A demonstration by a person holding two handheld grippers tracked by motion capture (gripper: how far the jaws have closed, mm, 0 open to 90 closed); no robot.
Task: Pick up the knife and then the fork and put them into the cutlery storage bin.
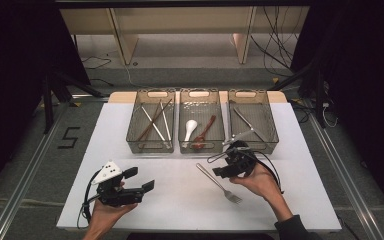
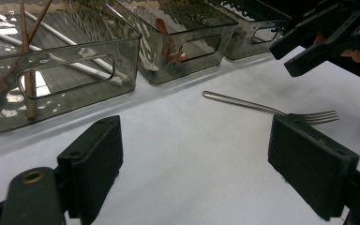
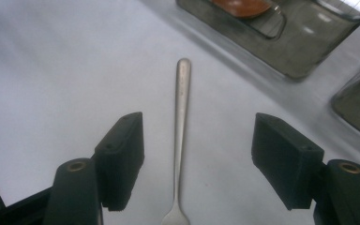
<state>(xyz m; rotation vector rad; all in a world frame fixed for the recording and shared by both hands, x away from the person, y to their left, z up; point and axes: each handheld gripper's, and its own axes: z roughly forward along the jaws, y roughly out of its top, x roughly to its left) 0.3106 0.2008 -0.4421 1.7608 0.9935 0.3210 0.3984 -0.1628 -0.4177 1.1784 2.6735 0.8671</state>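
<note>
A metal fork (image 1: 219, 182) lies on the white table (image 1: 180, 200), tines toward the front. My right gripper (image 1: 217, 166) hovers open just above the fork's handle end; in the right gripper view the handle (image 3: 182, 108) runs up between the two spread jaws (image 3: 198, 145), touching neither. My left gripper (image 1: 140, 179) is held open low over the table's front left, with nothing between its jaws (image 2: 197, 145). From there the fork (image 2: 267, 108) lies ahead on the right, under the right gripper (image 2: 318, 35).
Three clear grey bins stand in a row at the back. The left bin (image 1: 150, 146) holds chopsticks (image 1: 152, 122), the middle bin (image 1: 201, 146) a white spoon (image 1: 190, 129) and a brown spoon (image 1: 204, 131), the right bin (image 1: 275, 134) metal cutlery (image 1: 245, 122).
</note>
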